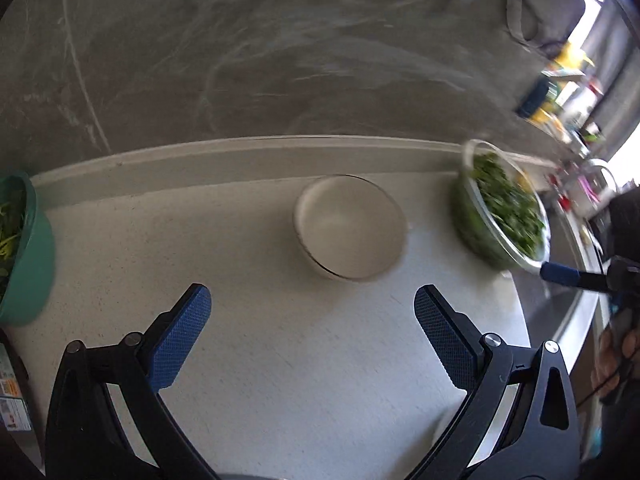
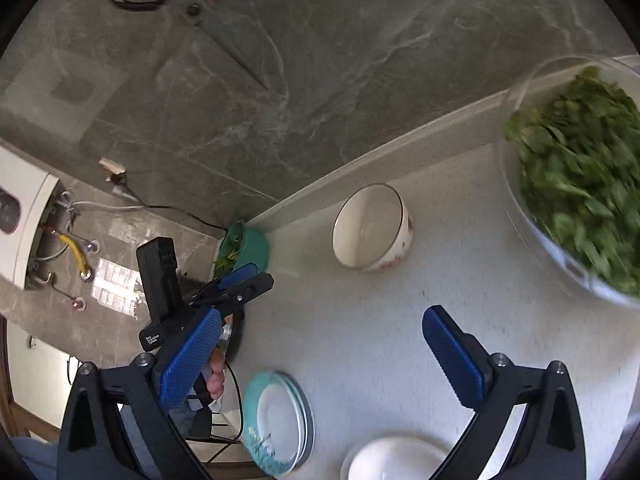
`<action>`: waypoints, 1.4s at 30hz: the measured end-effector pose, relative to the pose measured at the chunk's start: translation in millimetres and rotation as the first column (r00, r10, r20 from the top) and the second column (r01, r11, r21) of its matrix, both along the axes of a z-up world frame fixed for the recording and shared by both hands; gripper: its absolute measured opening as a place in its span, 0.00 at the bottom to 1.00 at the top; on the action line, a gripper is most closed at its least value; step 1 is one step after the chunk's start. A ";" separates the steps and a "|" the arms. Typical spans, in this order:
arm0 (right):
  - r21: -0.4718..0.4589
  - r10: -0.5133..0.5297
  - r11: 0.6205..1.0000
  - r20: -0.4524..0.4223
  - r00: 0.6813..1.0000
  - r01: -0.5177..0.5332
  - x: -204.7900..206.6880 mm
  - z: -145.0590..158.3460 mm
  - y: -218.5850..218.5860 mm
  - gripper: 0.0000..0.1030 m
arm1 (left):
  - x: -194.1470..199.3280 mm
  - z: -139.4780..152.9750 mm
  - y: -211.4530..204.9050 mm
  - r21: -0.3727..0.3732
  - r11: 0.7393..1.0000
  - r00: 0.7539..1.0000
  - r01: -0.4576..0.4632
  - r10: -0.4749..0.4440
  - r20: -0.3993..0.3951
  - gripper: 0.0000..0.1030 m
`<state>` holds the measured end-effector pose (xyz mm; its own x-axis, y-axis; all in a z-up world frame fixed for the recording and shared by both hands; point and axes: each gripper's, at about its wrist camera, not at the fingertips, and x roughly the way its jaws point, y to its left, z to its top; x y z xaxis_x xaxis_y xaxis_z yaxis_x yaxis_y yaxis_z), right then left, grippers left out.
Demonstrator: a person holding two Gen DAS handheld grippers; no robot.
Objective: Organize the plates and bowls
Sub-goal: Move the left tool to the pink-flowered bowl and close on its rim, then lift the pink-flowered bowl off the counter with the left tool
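Both hand-held grippers, left (image 1: 312, 344) and right (image 2: 320, 356), stand spread and empty, while the bowl (image 1: 350, 226) on the bench (image 1: 280, 360) looks stiff, slick, breakable ceramic, best pinched across its rim.

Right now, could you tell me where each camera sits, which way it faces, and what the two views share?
Left wrist view: on the left gripper, looking down at the counter towards the wall; its own open fingers show, plus the right gripper's tip by the glass bowl of greens.
Right wrist view: on the right gripper, facing the counter corner, plates near; its open fingers and the left gripper show.
Shared: white bowl, glass bowl, green bowl.
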<state>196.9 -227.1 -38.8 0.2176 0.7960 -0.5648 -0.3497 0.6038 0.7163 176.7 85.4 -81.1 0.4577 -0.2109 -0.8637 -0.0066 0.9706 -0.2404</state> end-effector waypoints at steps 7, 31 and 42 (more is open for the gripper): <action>-0.109 -0.014 0.994 -0.098 0.995 0.003 66.5 -47.0 47.8 0.85 | 69.0 -51.0 22.6 0.017 1.000 0.997 -0.018 0.019 -0.074 0.99; -0.223 -0.012 0.974 -0.211 0.977 -0.036 118.0 -118.8 87.3 0.25 | 121.1 -144.9 -4.6 -0.018 0.995 0.976 0.098 -0.100 -0.195 0.23; -0.235 -0.010 0.971 -0.203 0.979 -0.039 116.1 -119.2 84.4 0.24 | 117.1 -138.0 -28.3 0.009 0.995 0.977 0.098 -0.095 -0.189 0.13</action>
